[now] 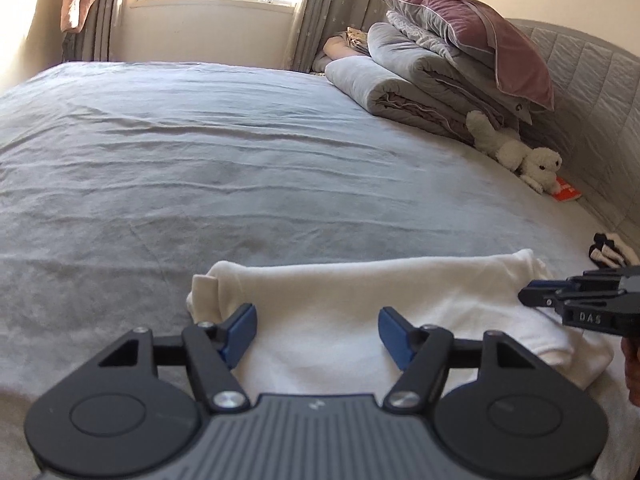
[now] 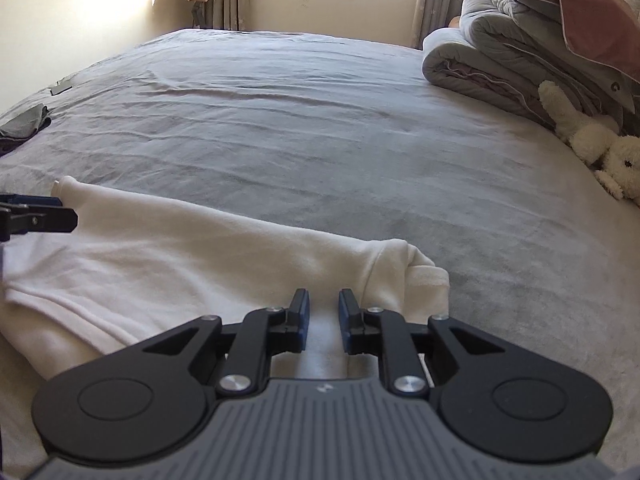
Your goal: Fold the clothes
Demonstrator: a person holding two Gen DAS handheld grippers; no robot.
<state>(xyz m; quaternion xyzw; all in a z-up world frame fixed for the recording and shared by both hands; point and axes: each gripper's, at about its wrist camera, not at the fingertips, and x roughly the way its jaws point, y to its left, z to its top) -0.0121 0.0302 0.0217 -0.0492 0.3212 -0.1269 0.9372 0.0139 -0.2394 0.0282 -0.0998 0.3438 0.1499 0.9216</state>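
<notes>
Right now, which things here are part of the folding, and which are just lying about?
Part of the job:
- partly folded white fleece garment
- left gripper, open
- right gripper, open

Lying about:
- white plush toy
- folded grey quilts
- mauve pillow
- grey bedsheet

Folded garment sits bottom center on the bed; bedding stack upper right, plush toy just below it.

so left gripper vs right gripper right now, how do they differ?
Opening: the left gripper has its blue pads set wide apart; the right gripper has only a narrow gap between its fingers.
Place: the left gripper is over the left part of the folded white garment; the right gripper is near the garment's right end, beside the bunched sleeve.
Shared: neither grips any fabric, and both point across the grey bed.
</notes>
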